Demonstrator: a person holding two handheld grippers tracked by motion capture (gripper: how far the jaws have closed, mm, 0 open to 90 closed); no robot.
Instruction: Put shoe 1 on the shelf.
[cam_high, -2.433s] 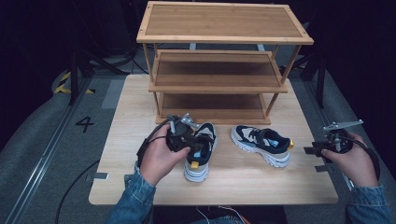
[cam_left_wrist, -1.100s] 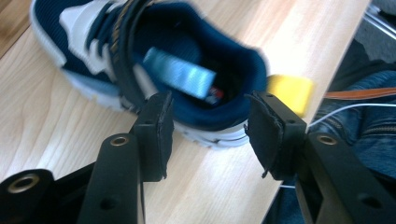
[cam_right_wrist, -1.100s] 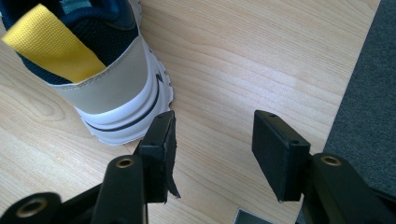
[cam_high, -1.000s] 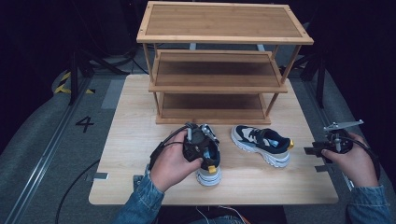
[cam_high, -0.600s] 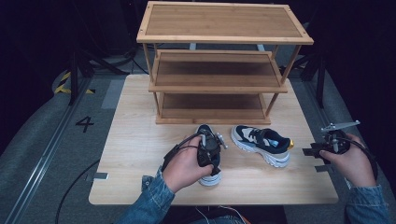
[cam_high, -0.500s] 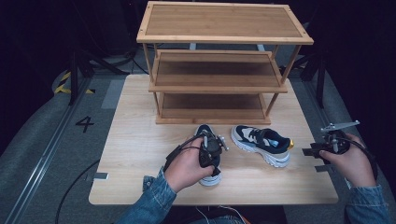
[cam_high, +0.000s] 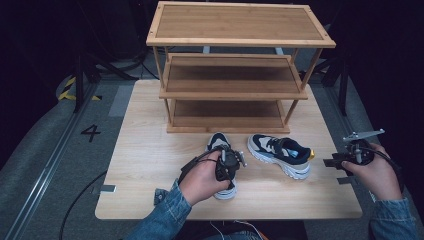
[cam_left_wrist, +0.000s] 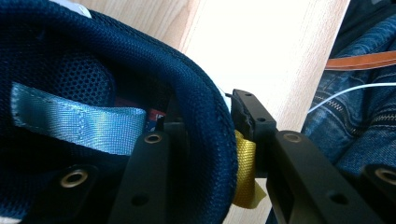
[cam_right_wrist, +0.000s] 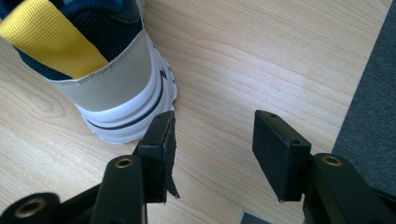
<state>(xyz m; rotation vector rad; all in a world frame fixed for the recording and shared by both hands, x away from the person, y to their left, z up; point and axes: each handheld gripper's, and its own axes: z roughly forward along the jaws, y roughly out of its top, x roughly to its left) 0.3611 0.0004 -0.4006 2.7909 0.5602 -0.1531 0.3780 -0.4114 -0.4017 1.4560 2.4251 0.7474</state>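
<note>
2 mesh shoes: left tongs (cam_left_wrist: 210, 140) clamp one's (cam_high: 220, 145) padded heel collar, toe toward rack (cam_high: 235, 70); right tongs (cam_right_wrist: 212, 149) gape empty.

The place looks like a recording studio or laboratory, not a home. A light wooden counter (cam_high: 150, 150) stands alone on a grey carpet floor (cam_high: 45, 165) with dark surroundings. A black number 4 (cam_high: 90, 132) is marked on the floor, beside yellow-black hazard tape (cam_high: 67, 90), a metal floor rail (cam_high: 35, 187) and black stand legs (cam_high: 80, 80).
</note>
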